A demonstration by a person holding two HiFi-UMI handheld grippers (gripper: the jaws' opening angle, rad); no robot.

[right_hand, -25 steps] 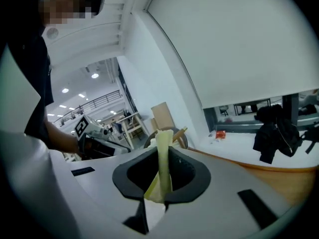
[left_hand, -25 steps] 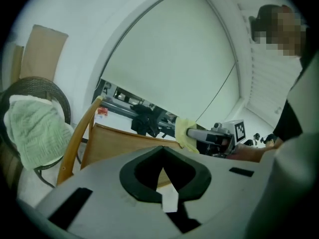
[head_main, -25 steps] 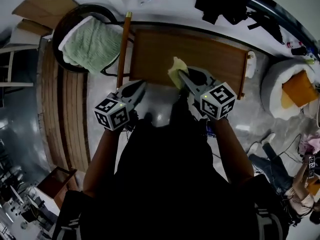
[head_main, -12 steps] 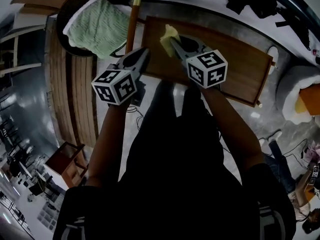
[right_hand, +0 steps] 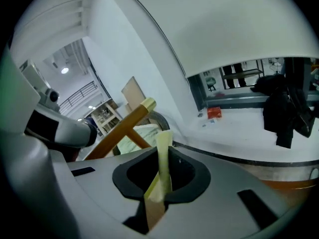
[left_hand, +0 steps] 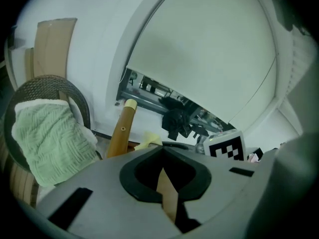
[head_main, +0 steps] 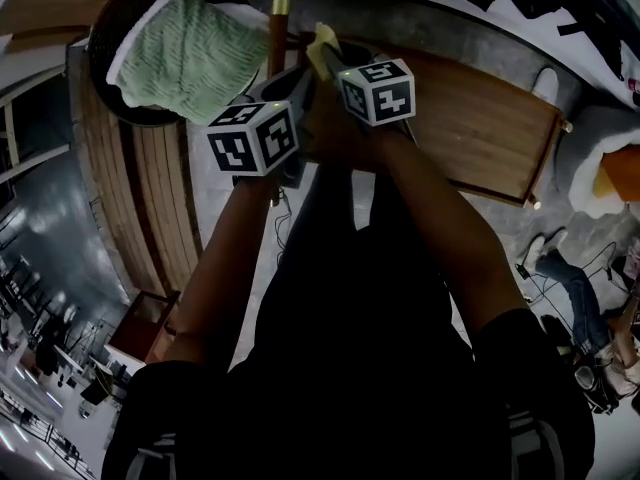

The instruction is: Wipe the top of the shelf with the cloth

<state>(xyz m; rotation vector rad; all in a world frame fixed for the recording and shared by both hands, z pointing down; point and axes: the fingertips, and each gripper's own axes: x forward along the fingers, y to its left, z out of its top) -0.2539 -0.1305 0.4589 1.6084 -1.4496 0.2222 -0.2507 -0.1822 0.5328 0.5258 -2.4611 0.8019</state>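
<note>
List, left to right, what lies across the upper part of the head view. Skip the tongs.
green blanket → wooden pole → yellow cloth → shelf top → white pouf

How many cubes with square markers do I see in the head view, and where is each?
2. One cube sits on the left gripper, near the green towel. The other cube sits on the right gripper, which holds the yellow cloth. None seems hidden.
</note>
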